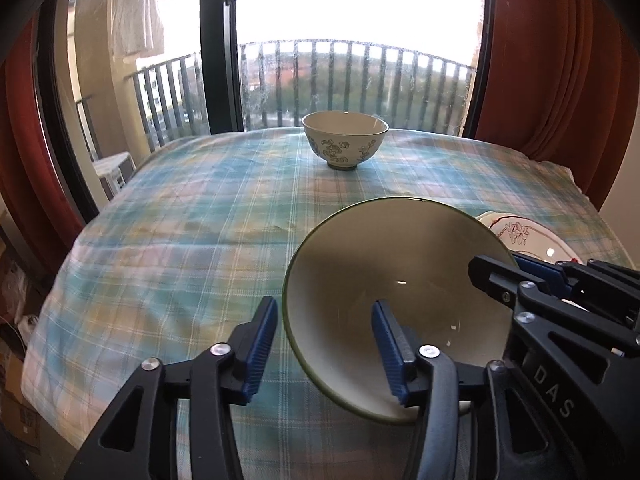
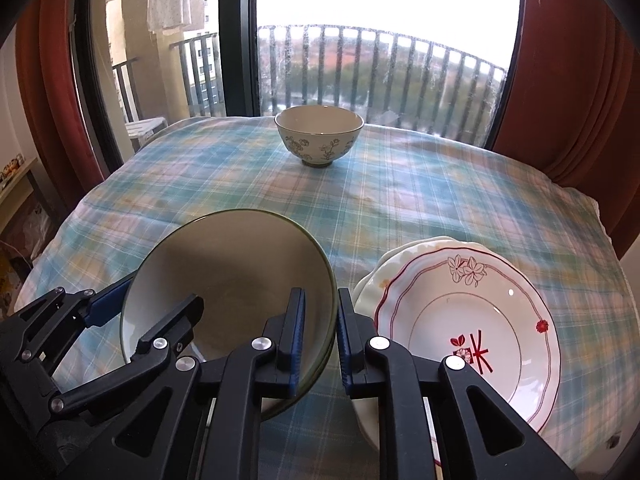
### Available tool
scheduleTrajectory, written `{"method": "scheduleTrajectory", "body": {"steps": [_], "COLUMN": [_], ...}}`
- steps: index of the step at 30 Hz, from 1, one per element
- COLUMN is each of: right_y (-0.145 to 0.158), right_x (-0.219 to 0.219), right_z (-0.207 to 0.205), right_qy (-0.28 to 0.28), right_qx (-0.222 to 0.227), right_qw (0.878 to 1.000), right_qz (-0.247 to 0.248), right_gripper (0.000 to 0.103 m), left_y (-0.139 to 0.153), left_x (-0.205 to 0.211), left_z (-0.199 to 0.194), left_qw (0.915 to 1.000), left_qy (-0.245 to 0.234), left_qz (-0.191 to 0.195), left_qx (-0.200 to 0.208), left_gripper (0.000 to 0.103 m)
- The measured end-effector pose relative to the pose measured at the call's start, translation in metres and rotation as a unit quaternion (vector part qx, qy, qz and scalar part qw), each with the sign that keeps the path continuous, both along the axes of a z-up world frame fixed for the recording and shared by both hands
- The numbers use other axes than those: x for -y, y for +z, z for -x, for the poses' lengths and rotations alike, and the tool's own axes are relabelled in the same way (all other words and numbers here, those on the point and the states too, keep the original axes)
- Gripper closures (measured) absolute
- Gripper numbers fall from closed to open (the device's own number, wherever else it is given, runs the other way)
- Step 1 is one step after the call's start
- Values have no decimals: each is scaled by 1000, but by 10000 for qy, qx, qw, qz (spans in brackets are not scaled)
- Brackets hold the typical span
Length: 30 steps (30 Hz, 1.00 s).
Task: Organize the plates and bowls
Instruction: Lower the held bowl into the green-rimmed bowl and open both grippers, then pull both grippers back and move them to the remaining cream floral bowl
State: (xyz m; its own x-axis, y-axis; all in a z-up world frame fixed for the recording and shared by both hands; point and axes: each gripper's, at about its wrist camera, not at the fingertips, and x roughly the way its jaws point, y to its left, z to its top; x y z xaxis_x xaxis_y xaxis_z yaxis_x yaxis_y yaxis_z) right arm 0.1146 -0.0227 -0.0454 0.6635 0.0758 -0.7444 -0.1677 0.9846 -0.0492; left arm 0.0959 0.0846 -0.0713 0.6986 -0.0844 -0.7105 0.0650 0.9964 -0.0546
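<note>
A green-rimmed bowl sits tilted on the plaid tablecloth. My left gripper is open, its fingers astride the bowl's left rim. My right gripper straddles the bowl's right rim with a narrow gap; its fingers look closed on the rim. A floral bowl stands upright at the far side, also in the right wrist view. White plates with red trim are stacked to the right of the bowl, and show in the left wrist view.
The table's far edge meets a window with a balcony railing. Red curtains hang on both sides. Clutter lies on the floor to the left.
</note>
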Motion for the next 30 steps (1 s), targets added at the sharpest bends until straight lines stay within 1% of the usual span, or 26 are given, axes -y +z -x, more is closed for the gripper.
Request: {"method": "scheduleTrajectory", "body": {"steps": [2, 3, 5, 6, 8, 10, 12, 15, 17, 22, 23, 24, 25, 26, 27, 30], "right_y": [4, 6, 10, 12, 17, 24, 30, 41, 48, 62, 65, 67, 70, 74, 76, 86], "right_x": [0, 0, 0, 1, 3, 7, 10, 11, 13, 19, 21, 23, 25, 28, 30, 35], "right_z": [4, 6, 12, 14, 17, 21, 24, 27, 27, 24, 23, 21, 19, 17, 16, 8], "right_qy": [-24, -22, -74, -100, -132, -144, -154, -178, -180, -104, -82, -71, -55, -31, -20, 3], "right_qx": [14, 31, 58, 57, 58, 58, 86, 157, 176, 269, 297, 325, 375, 468, 547, 731], "right_qw": [10000, 10000, 10000, 9999, 9999, 9997, 9994, 9993, 9992, 9988, 9986, 9983, 9979, 9971, 9966, 9957], "right_qz": [1, 4, 2, -12, -64, -189, -286, -302, -324, -396, -433, -472, -528, -594, -613, -576], "right_gripper": [85, 85, 85, 85, 85, 85, 85, 85, 84, 83, 78, 65, 57, 45, 40, 36], "left_y": [4, 6, 11, 15, 21, 27, 34, 45, 50, 63, 66, 69, 72, 75, 77, 84], "left_x": [-2, -1, -1, -1, -3, -5, -6, -5, -6, -5, -4, -3, -3, -1, 0, 4], "left_z": [5, 8, 14, 17, 22, 25, 29, 31, 31, 28, 26, 25, 24, 22, 20, 11], "left_qw": [10000, 9999, 9996, 9993, 9990, 9986, 9979, 9974, 9972, 9967, 9965, 9963, 9961, 9958, 9957, 9955], "left_qy": [-66, -108, -176, -200, -178, -132, -153, -132, -99, 20, 55, 85, 115, 151, 176, 223], "left_qz": [28, 13, -36, -48, -36, 5, 12, 1, 64, 39, 24, 11, -10, -42, -66, -82], "left_qx": [54, 115, 226, 296, 401, 514, 624, 708, 743, 810, 831, 854, 875, 897, 910, 918], "left_gripper": [39, 37, 30, 29, 22, 18, 17, 14, 10, 8, 7, 7, 6, 6, 6, 6]}}
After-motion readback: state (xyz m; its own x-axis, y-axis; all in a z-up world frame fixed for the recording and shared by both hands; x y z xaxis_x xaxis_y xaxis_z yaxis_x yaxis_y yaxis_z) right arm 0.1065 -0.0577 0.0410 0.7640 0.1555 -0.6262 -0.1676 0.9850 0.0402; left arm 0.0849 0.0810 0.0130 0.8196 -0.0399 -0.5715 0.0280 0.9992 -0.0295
